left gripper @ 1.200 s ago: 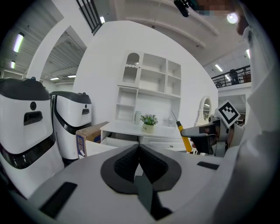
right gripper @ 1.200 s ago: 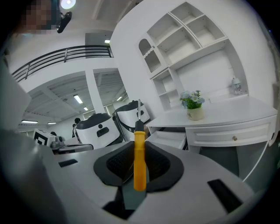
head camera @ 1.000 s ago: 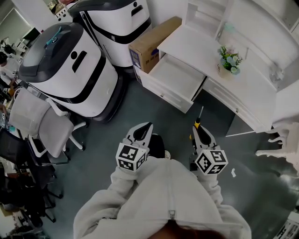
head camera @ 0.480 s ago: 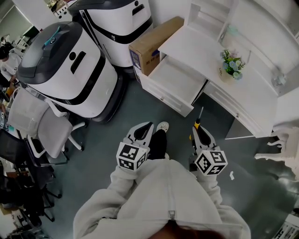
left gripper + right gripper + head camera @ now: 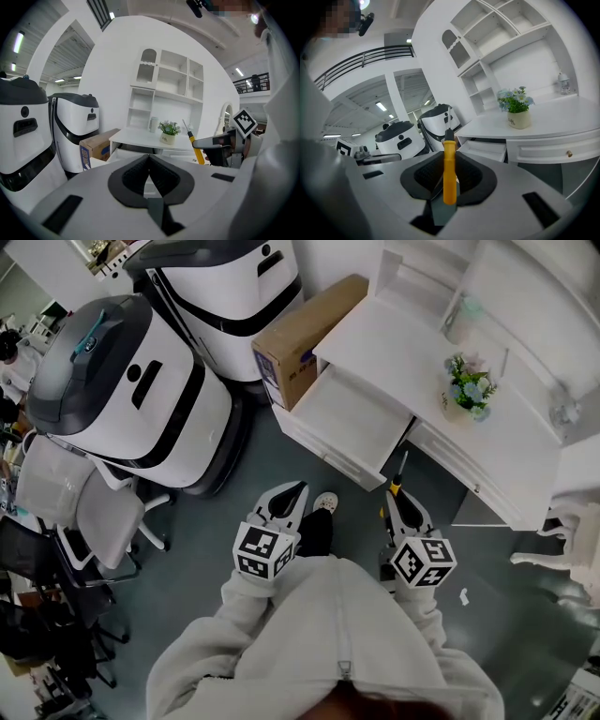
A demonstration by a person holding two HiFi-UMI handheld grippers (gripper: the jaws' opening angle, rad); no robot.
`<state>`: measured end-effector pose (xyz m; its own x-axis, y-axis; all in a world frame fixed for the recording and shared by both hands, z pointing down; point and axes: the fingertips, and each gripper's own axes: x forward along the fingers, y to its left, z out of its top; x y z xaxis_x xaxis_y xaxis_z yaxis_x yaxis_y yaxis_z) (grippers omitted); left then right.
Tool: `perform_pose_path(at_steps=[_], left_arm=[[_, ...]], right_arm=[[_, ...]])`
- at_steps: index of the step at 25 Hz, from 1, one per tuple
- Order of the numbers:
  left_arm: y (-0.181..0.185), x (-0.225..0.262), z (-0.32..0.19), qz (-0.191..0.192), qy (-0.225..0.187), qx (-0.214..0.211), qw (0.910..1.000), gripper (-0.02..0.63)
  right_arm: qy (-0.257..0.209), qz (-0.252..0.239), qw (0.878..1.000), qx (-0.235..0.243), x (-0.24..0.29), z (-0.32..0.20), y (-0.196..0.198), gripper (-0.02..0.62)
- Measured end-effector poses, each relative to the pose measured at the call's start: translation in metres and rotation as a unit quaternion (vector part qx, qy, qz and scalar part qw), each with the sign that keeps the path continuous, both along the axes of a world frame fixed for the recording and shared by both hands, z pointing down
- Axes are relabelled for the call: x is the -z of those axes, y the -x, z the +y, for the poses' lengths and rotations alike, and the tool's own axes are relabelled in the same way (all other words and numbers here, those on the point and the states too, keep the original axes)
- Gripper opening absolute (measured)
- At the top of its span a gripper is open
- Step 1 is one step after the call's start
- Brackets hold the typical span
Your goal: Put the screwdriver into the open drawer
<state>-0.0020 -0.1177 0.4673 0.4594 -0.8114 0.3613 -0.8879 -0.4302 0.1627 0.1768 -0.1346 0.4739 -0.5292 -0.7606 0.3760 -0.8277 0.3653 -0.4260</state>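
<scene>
Compared with a second ago, the white desk (image 5: 403, 338) and its open white drawer (image 5: 349, 416) sit lower in the head view, nearer both grippers, and a pale shoe (image 5: 325, 502) now shows between them. The right gripper (image 5: 397, 501) is clamped on a yellow-handled screwdriver with a thin metal shaft (image 5: 399, 476). In the right gripper view the handle (image 5: 449, 171) stands upright between the dark pads, with the shaft pointing up and away. The screwdriver is still short of the drawer, its tip just beside the drawer's front corner in the head view. The left gripper (image 5: 287, 497) is level with the right one and well apart from it. Its jaws are closed tip to tip on nothing (image 5: 149, 159). A small pot of flowers (image 5: 467, 390) stands on the desk. A brown cardboard box (image 5: 302, 332) leans beside the drawer, next to two white-and-black rounded machines (image 5: 131, 390).
</scene>
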Motion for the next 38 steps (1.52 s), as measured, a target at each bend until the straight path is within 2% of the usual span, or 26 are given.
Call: perform_pose_path(at_steps=[14, 24, 33, 38], left_arm=[[0.013, -0.004, -0.095, 0.012, 0.010, -0.015, 0.9998, 0.016], [0.029, -0.014, -0.149, 0.022, 0.021, -0.010, 0.9995, 0.015], [0.036, -0.029, -0.191, 0.028, 0.034, -0.016, 0.9989, 0.015], [0.032, -0.046, -0.205, 0.039, 0.055, -0.025, 0.9975, 0.015]], right_arm=[[0.008, 0.020, 1.000, -0.009, 0.003, -0.088, 0.014, 0.089], [0.021, 0.035, 0.999, -0.002, -0.004, -0.142, 0.029, 0.089], [0.037, 0.047, 0.998, 0.000, -0.017, -0.175, 0.038, 0.089], [0.054, 0.062, 0.997, 0.008, -0.033, -0.182, 0.040, 0.089]])
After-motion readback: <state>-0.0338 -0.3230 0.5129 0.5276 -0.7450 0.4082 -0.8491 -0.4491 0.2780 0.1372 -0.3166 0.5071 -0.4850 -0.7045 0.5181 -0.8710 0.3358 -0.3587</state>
